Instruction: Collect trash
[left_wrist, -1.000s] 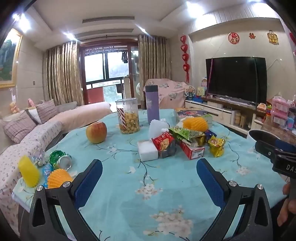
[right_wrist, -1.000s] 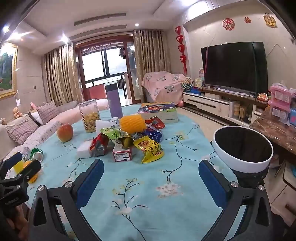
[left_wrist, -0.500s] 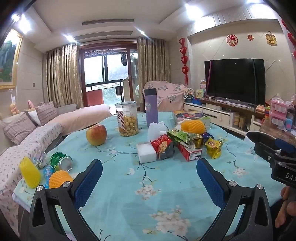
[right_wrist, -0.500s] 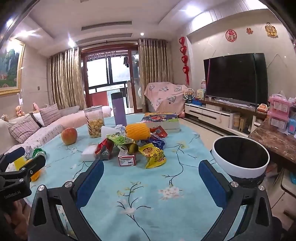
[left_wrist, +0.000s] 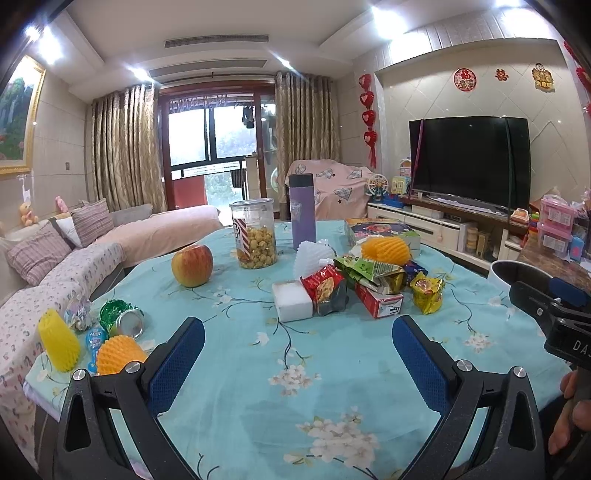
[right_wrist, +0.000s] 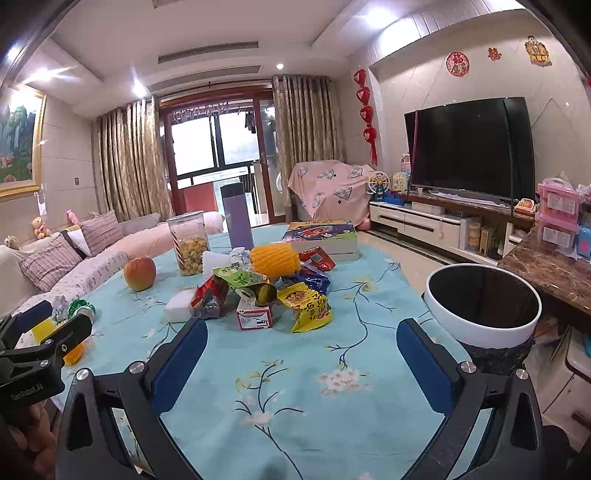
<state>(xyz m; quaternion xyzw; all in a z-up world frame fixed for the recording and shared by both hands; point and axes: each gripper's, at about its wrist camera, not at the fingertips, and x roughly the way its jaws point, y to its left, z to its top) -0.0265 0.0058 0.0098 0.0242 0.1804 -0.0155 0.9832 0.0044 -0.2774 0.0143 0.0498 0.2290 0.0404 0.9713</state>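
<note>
both claws hang above the near part of a table (left_wrist: 258, 387) covered in a turquoise flowered cloth, neither touching anything. the left gripper (left_wrist: 297, 354) is released, its blue pads spread wide with only cloth between them; the right gripper (right_wrist: 301, 356) is equally spread and empty.

the trash sits in two groups. the main heap lies at the middle of the table, beyond both claws: a red snack wrapper (left_wrist: 323, 286) leaning on a white foam block (left_wrist: 291, 299), a green wrapper (left_wrist: 365, 266) draped over a small red-and-white carton (left_wrist: 380, 303), a yellow snack bag (right_wrist: 308, 306) on the right edge of the heap, and an orange foam fruit net (right_wrist: 275, 260) at the far side, with a white foam net (left_wrist: 312, 258) just left of it. the second group sits at the table's near left edge: a crushed green can (left_wrist: 123, 319), a yellow foam net (left_wrist: 59, 345) standing upright, another orange net (left_wrist: 118, 354) beside it, plus a small blue wrapper and a crumpled foil piece.

a white-rimmed bin (right_wrist: 484, 308) with a black liner stands just off the table's right edge, its mouth open.

farther back stand an apple (left_wrist: 192, 265), a clear jar of popcorn (left_wrist: 255, 232), a purple flask (left_wrist: 302, 210) and a flat picture box (right_wrist: 321, 238).
</note>
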